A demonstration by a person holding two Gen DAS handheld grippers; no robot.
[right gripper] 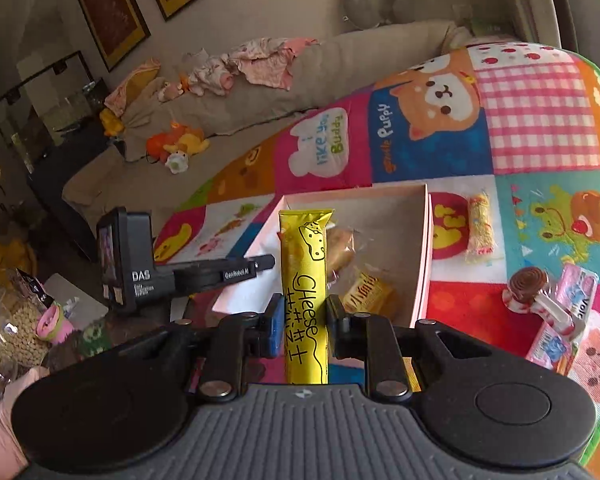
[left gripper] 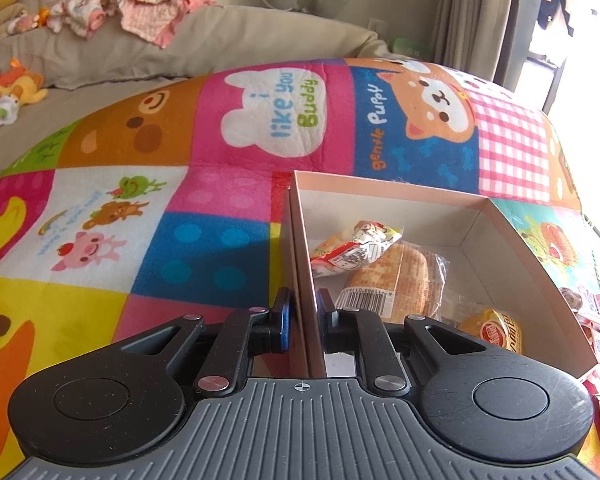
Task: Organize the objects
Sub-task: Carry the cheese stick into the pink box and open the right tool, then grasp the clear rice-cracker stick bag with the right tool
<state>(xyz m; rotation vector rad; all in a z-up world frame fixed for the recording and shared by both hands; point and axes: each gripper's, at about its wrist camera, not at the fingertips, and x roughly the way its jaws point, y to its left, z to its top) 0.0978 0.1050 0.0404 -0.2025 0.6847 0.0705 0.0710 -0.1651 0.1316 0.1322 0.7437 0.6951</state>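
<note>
We note the left gripper (left gripper: pixel 303 312) clamped on the near left wall of the pink box (left gripper: pixel 440 194), which sits on the patchwork play mat (left gripper: pixel 228 200). Box holds wrapped bread (left gripper: pixel 396 276) and 2 snack packs. Right gripper (right gripper: pixel 303 316) is closed tight on the yellow cheese stick (right gripper: pixel 305 280), held upright above the mat, in front of the box. Loose on mat, right of box: snack bar (right gripper: pixel 480 228), lollipop (right gripper: pixel 528 280), pink pkt (right gripper: pixel 564 312).

Patchwork mat (right gripper: pixel 540 128) – box (right gripper: pixel 426 240), lollipop (right gripper: pixel 526 284), snack pkts on it.
</note>
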